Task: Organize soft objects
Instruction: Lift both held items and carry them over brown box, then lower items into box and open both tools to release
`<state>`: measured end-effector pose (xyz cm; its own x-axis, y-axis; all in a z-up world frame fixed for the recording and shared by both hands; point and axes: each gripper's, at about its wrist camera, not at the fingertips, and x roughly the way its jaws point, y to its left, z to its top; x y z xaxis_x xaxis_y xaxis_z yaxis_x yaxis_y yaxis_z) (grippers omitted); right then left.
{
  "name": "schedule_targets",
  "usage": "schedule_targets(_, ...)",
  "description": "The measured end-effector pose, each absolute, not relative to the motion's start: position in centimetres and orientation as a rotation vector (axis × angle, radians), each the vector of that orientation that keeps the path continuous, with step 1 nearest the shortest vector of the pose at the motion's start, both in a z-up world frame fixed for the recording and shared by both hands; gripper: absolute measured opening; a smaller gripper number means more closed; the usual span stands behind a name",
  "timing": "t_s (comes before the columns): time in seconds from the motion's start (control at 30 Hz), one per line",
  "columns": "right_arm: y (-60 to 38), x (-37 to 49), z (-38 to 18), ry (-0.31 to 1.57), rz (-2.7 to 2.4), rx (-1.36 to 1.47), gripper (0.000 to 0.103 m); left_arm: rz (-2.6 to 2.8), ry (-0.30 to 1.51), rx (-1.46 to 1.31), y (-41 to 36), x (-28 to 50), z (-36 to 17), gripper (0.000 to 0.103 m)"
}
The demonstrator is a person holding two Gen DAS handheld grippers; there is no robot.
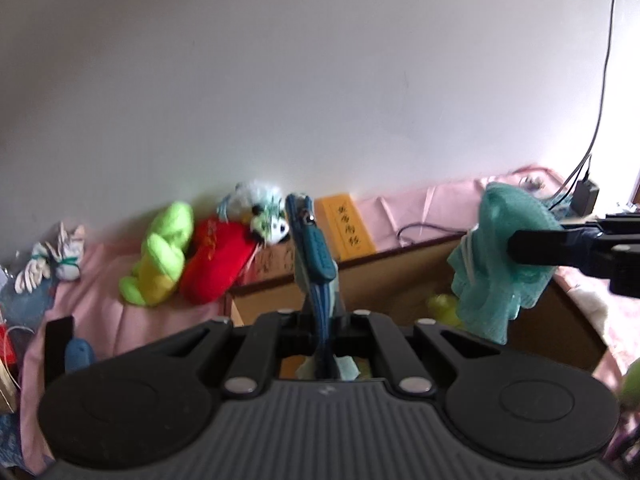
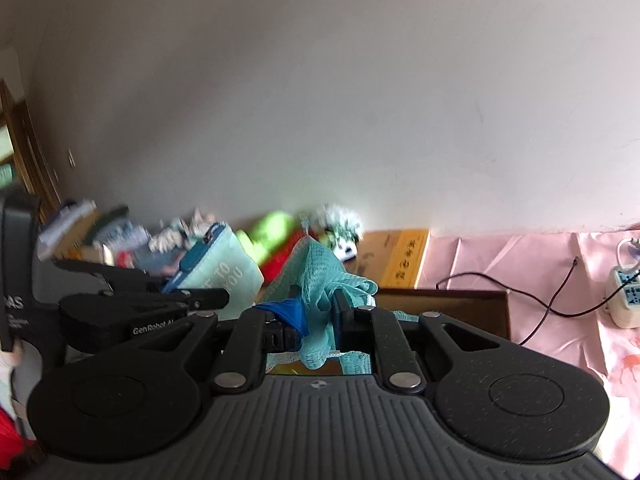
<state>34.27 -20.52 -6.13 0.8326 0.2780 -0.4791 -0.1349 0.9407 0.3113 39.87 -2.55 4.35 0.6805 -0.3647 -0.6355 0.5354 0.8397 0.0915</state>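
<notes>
My left gripper (image 1: 323,322) is shut on a blue-edged zipper pouch (image 1: 314,256) held upright above an open cardboard box (image 1: 384,280). The same pouch shows pale teal in the right wrist view (image 2: 224,272), held by the left gripper (image 2: 216,296). My right gripper (image 2: 316,312) is shut on a teal mesh cloth (image 2: 320,276), which hangs bunched over the box. In the left wrist view the cloth (image 1: 496,256) hangs from the right gripper (image 1: 516,252). Green (image 1: 164,252) and red (image 1: 216,264) plush toys and a panda toy (image 1: 272,224) lie by the wall.
A pink sheet (image 2: 560,280) covers the bed. An orange box (image 1: 346,226) stands against the wall. A black cable (image 2: 552,300) runs to a white power strip (image 2: 624,292). Books and clutter (image 2: 100,236) sit at the left. A yellow-green item (image 1: 444,308) lies inside the box.
</notes>
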Motion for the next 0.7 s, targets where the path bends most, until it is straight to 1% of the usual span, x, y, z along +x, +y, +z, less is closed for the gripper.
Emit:
schedule_targets(0.3,-18.1,38.1,-10.3,0.647,0.239,0.111,0.000,-0.497,0.737,0.275,-3.2,43.4,0.2,0.002)
schedule_targets(0.43,-17.5,39.4,-11.6,0.703,0.236,0.081,0.000,-0.488,0.766,0.281,-3.5,44.3,-1.2,0.003)
schedule_targets(0.5,-17.7,40.1,-11.8,0.755,0.251,0.128,0.000,-0.480,0.782,0.285,-3.7,44.8,-1.9,0.005)
schedule_targets(0.53,-17.9,40.2,-11.8,0.766,0.247,0.140,0.000,-0.476,0.793,0.287,-3.8,45.0,-2.2,0.009)
schedule_targets(0.57,-18.0,40.4,-11.9,0.786,0.241,0.142,0.002,-0.472,0.805,0.292,-3.9,45.2,-2.5,0.016)
schedule_targets(0.6,-18.1,40.5,-12.0,0.811,0.236,0.149,0.003,-0.462,0.812,0.300,-4.0,45.3,-2.8,0.019)
schedule_targets(0.67,-18.6,40.5,-12.4,0.842,0.231,0.185,0.003,-0.456,0.814,0.309,-4.1,45.2,-3.1,0.030)
schedule_targets(0.7,-18.8,40.5,-12.5,0.851,0.224,0.203,0.003,-0.455,0.809,0.307,-4.0,45.2,-3.1,0.033)
